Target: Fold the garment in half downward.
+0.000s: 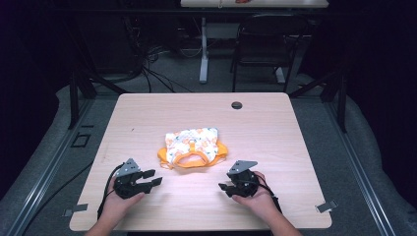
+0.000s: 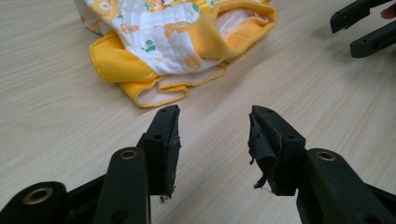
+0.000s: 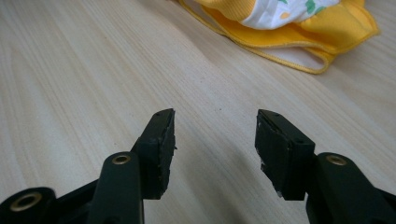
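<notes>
A small crumpled garment, white with an orange-and-green print and yellow-orange trim, lies near the middle of the wooden table. My left gripper rests near the front edge, to the garment's lower left, open and holding nothing. In the left gripper view the garment lies just beyond the open jaws, and the right gripper's fingers show at the top right. My right gripper sits to the garment's lower right, also open and holding nothing. In the right gripper view the garment's yellow hem lies ahead to the right.
A round cable hole sits near the table's far edge. Beyond the table stand a dark chair and a white desk leg, with cables on the floor. Bare tabletop surrounds the garment on all sides.
</notes>
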Tool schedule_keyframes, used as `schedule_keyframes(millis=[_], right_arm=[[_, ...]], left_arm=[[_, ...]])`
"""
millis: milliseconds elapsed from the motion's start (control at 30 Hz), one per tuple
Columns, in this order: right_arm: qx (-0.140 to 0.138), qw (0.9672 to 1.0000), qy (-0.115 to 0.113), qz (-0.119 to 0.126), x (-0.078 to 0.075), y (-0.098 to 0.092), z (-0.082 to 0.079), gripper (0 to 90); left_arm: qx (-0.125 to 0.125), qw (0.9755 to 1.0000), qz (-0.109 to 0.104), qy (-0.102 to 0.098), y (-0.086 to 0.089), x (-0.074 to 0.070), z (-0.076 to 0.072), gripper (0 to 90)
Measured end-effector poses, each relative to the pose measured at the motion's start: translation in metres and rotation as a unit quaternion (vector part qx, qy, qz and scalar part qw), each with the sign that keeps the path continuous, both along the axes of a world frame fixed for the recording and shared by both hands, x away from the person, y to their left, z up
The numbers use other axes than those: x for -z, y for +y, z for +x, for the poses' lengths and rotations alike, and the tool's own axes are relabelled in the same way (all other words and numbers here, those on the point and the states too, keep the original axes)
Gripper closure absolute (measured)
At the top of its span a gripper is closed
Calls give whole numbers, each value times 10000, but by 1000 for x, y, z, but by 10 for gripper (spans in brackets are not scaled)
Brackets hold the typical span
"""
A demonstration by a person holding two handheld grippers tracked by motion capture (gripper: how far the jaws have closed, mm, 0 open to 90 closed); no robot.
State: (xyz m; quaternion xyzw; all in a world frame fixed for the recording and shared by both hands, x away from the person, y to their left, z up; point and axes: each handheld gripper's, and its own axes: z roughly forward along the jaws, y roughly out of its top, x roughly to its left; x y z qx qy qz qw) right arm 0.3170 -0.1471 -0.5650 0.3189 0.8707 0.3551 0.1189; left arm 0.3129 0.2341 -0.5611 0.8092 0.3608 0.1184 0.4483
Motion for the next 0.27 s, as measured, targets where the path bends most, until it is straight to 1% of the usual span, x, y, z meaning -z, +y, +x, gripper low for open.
schedule_keyframes(millis=[33, 67, 167, 200, 267], right_arm=[[0, 10000, 0, 0, 0, 0, 0, 472], [73, 10000, 4, 14, 2, 0, 1, 472], [105, 9999, 6, 60, 3, 0, 2, 472], [143, 9998, -43, 138, 3, 1, 2, 472], [130, 9998, -71, 132, 3, 1, 2, 472]], left_arm=[[0, 10000, 0, 0, 0, 0, 0, 528], [10, 10000, -27, 5, -1, 2, 0, 527], [32, 10000, -28, 43, -3, 4, 1, 523], [41, 10000, 2, 35, -4, 4, 1, 515], [63, 10000, 39, -10, -7, 4, 1, 512]])
